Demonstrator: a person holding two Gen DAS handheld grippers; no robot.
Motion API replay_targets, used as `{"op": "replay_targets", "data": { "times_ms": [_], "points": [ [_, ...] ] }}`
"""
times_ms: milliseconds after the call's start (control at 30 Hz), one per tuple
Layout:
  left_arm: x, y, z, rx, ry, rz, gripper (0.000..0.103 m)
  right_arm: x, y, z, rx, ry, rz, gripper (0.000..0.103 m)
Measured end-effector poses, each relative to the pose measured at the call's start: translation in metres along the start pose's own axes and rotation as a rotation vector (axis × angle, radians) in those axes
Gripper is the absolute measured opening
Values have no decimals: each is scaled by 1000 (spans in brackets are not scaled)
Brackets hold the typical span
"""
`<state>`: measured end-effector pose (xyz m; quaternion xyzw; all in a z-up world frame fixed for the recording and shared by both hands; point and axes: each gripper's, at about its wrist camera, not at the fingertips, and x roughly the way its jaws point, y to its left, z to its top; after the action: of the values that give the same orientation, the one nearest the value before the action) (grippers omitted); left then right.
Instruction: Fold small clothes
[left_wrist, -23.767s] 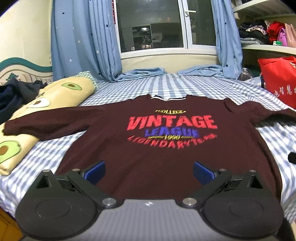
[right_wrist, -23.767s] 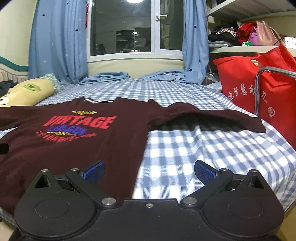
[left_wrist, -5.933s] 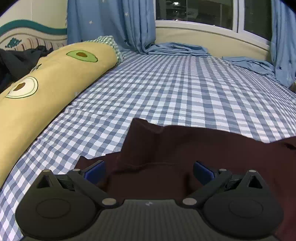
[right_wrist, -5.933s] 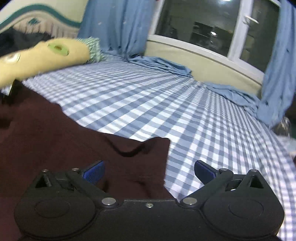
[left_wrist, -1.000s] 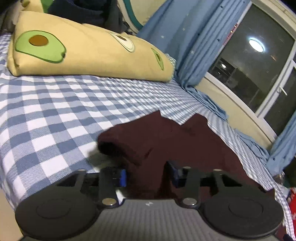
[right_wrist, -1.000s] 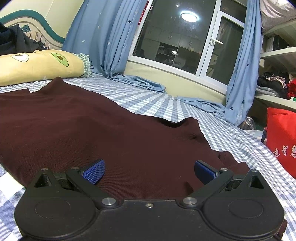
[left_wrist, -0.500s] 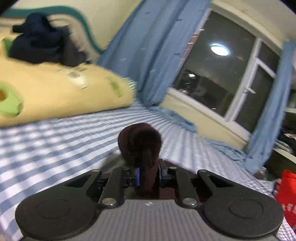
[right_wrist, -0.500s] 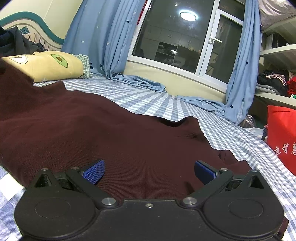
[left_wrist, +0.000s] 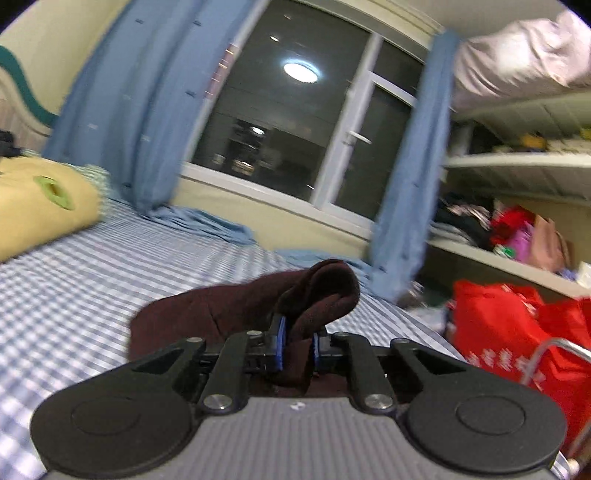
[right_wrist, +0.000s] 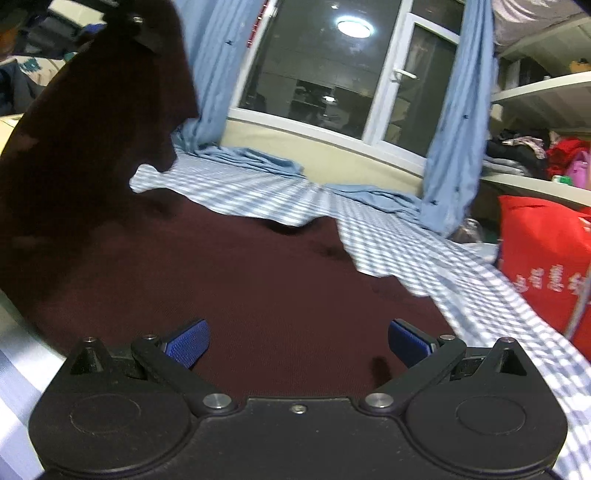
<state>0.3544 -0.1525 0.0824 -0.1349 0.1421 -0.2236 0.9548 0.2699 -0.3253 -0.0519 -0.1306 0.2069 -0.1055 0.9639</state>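
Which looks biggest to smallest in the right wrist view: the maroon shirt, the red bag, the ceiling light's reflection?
1. maroon shirt, though it is nearest the camera
2. red bag, cut off by the frame
3. ceiling light's reflection

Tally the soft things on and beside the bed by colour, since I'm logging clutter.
Maroon: 1, shirt
Yellow: 1, pillow
Red: 1, bag
Blue: 2, curtains
Total: 5

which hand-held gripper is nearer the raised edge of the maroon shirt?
Left. The left hand-held gripper is clamped on the raised edge of the maroon shirt; the right hand-held gripper hovers open over the flat part.
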Motion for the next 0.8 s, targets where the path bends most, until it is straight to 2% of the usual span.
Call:
{"op": "replay_targets", "data": {
  "times_ms": [100, 200, 367, 500, 567, 633, 667, 700, 733, 800],
  "points": [
    [18, -23, -22, 32, 74, -53, 13, -8, -15, -10, -21, -2, -39, 103],
    [36, -36, -50, 77, 158, -70, 13, -15, -28, -20, -38, -1, -61, 103],
    [49, -31, -82, 84, 281, -79, 14, -21, -45, -33, -16, -16, -14, 103],
    [42, -21, -83, 75, 308, -96, 16, -21, -53, -37, 12, -26, 29, 103],
    [36, -18, -81, 79, 324, -114, 28, -20, -57, -37, 28, -27, 52, 103],
    [26, -19, -79, 71, 343, -166, 64, -20, -62, -37, 57, -14, 79, 103],
    [16, -18, -76, 69, 339, -196, 72, -20, -62, -35, 77, -3, 89, 103],
    [9, -20, -76, 75, 329, -208, 85, -20, -65, -34, 99, 7, 99, 103],
    [5, -23, -75, 92, 315, -203, 91, -20, -67, -32, 118, 13, 106, 103],
    [-9, -29, -73, 158, 286, -177, 93, -20, -71, -30, 136, 22, 116, 103]
  ]
}}
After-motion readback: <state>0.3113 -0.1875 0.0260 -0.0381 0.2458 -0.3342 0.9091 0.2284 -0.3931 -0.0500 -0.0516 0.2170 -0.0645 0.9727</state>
